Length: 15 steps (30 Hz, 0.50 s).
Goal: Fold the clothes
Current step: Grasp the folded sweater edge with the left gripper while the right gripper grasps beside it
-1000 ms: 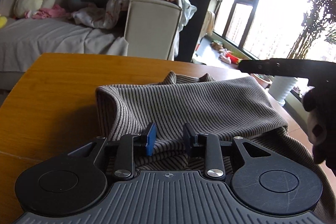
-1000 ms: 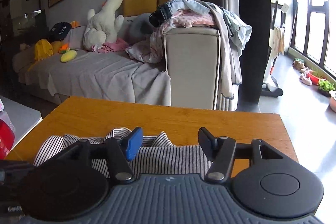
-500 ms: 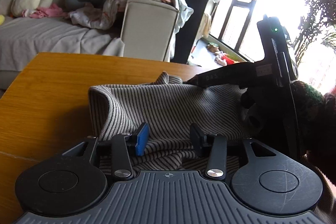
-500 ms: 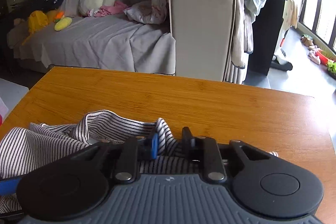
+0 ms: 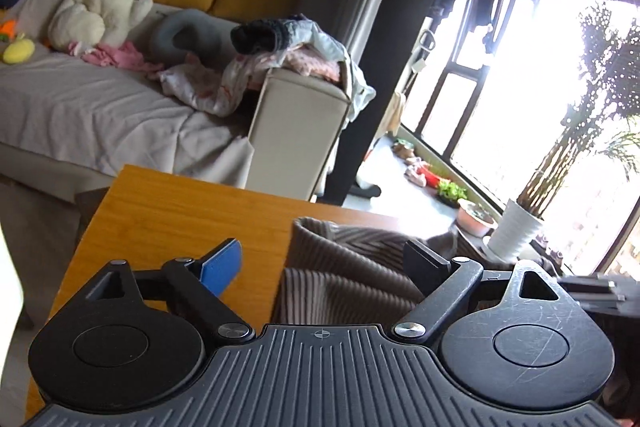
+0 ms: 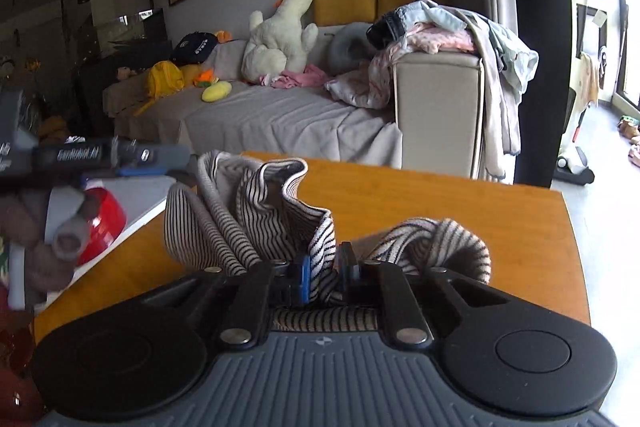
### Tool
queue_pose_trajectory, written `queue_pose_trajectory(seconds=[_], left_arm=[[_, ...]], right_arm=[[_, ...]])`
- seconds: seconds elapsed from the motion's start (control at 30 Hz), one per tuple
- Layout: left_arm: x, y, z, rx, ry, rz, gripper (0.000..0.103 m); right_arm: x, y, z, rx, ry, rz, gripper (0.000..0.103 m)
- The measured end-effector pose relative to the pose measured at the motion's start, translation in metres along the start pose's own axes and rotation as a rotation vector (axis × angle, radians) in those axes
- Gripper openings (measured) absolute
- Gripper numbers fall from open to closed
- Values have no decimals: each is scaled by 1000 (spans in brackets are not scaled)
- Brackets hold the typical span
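A black-and-white striped garment [image 6: 248, 219] rises bunched above the wooden table [image 6: 460, 215], and my right gripper [image 6: 325, 277] is shut on a fold of it. In the left wrist view the same garment [image 5: 352, 267] looks brown-striped and lies heaped on the table [image 5: 180, 211]. My left gripper [image 5: 324, 263] hangs over the garment's left edge with its jaws wide open and nothing between them. The left gripper's body [image 6: 100, 157] and the hand [image 6: 60, 239] holding it show at the left of the right wrist view.
Behind the table stands a sofa [image 6: 280, 119] with a white plush toy [image 6: 284, 31] and a pile of clothes [image 6: 440, 27] on its armrest. A red object [image 6: 104, 219] lies on a white surface to the left. Potted plants [image 5: 516, 227] line the window.
The right gripper closed on a fold of the striped garment and lifted it off the table. The left gripper opened wide, letting the cloth go, and shifted left.
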<state>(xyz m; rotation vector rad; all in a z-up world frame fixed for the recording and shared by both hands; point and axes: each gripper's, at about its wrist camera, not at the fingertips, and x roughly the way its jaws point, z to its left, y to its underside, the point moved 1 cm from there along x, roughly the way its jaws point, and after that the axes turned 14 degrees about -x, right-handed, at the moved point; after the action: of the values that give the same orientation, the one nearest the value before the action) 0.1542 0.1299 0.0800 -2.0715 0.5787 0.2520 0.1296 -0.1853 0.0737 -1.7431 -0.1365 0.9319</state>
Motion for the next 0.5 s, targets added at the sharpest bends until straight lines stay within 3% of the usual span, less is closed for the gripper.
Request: queue_pose_trajectory(seconds=[0.13, 0.23, 0.3, 0.37, 0.43, 0.5], left_arm=[[-6, 10, -9, 45, -10, 44, 91], [-8, 22, -15, 85, -21, 101, 83], [-9, 31, -18, 112, -28, 138, 71], [-10, 39, -21, 139, -35, 176, 69], [-10, 55, -15, 168, -67, 234, 69], [-10, 70, -10, 202, -97, 284, 69]], right_arm=[[-17, 34, 31, -54, -47, 67, 15], [-32, 46, 37, -70, -99, 102, 15], [-50, 43, 29, -61, -88, 66, 18], [-66, 35, 12, 0, -35, 1, 29], [-83, 27, -4, 60, 19, -65, 32], [-83, 26, -16, 109, 50, -79, 39]])
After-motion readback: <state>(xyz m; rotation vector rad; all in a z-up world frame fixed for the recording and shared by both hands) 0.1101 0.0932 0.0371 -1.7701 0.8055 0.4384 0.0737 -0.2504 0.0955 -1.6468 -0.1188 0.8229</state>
